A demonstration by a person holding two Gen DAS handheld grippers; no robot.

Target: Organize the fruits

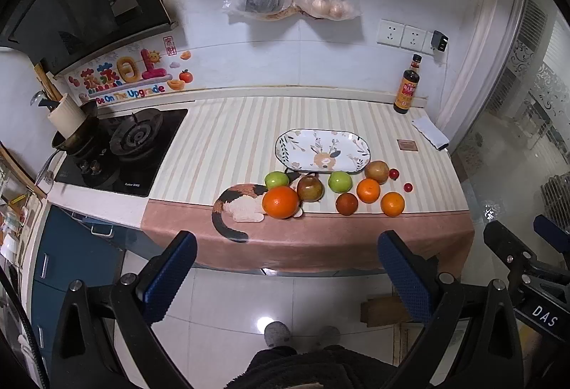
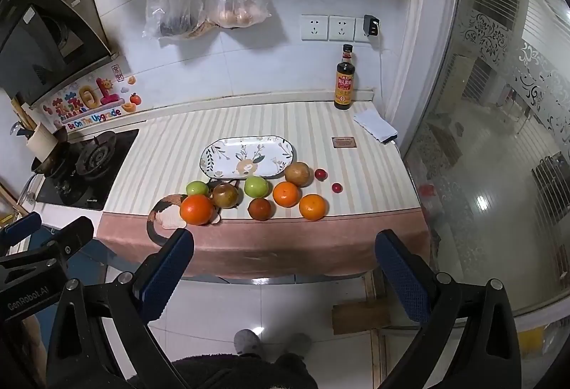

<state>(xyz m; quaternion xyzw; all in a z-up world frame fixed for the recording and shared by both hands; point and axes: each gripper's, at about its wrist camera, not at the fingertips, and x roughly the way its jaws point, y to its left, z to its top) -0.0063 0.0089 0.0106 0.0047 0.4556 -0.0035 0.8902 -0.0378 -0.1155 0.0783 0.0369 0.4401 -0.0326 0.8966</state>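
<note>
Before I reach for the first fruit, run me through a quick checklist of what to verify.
1. Left gripper open, nothing between its fingers: ok.
2. Right gripper open, nothing held: ok.
3. Plate bare, ready for fruit: ok.
4. Fruits in view on the cloth, none on the plate: ok.
5. Big orange free of its neighbours: not ok, it crowds the brownish fruit.
6. Ripeness: cannot tell.

Both grippers angled down and side by side, left gripper (image 1: 286, 267) and right gripper (image 2: 285, 267) each with jaws spread wide and nothing between the blue pads (image 1: 171, 276), person's slippered feet (image 1: 278, 333) visible below.
</note>
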